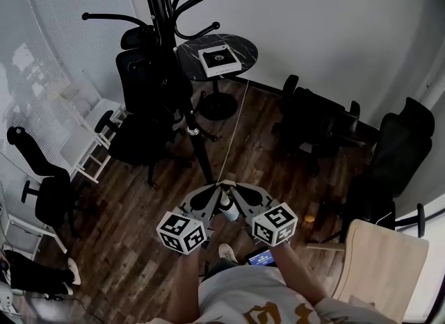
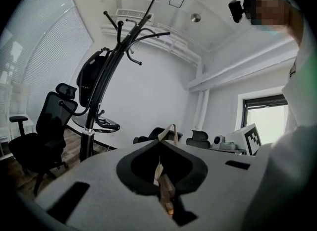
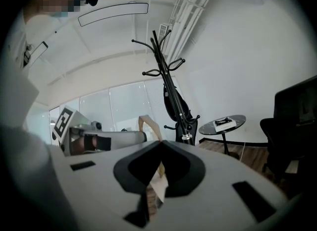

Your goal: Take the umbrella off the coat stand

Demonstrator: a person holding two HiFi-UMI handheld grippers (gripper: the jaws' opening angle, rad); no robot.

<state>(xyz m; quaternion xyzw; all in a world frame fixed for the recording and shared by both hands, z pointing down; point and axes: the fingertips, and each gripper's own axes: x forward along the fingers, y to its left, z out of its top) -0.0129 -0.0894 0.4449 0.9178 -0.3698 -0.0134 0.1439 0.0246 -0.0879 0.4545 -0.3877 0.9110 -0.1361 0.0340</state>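
The only container is a flat white box [image 1: 220,60] with a dark top face, lying on the round dark tabletop [image 1: 243,44] at the far side; what it holds does not show.

The black stand [image 1: 161,10] rises just left of that tabletop, its hooks curving out at the top. The umbrella [image 2: 90,81] seems to be the black folded bundle that hangs from a hook and lies against the stand's pole, well apart from both grippers.

Near the person, the left gripper [image 1: 217,189] and the right gripper [image 1: 231,188] point toward each other, tips almost touching. In each gripper view the jaws are closed on a tan strap [image 2: 171,132] whose loop sticks up past the tips. Whether the strap belongs to the umbrella cannot be told.

The floor [image 1: 264,169] is dark wood planks. A black office chair [image 1: 139,142] stands touching or just beside the stand on its left. More black chairs [image 1: 396,149] sit along the right wall, and another [image 1: 42,183] sits at the left. Blinds [image 1: 42,51] cover the left side, and the far wall [image 1: 320,23] is plain white.
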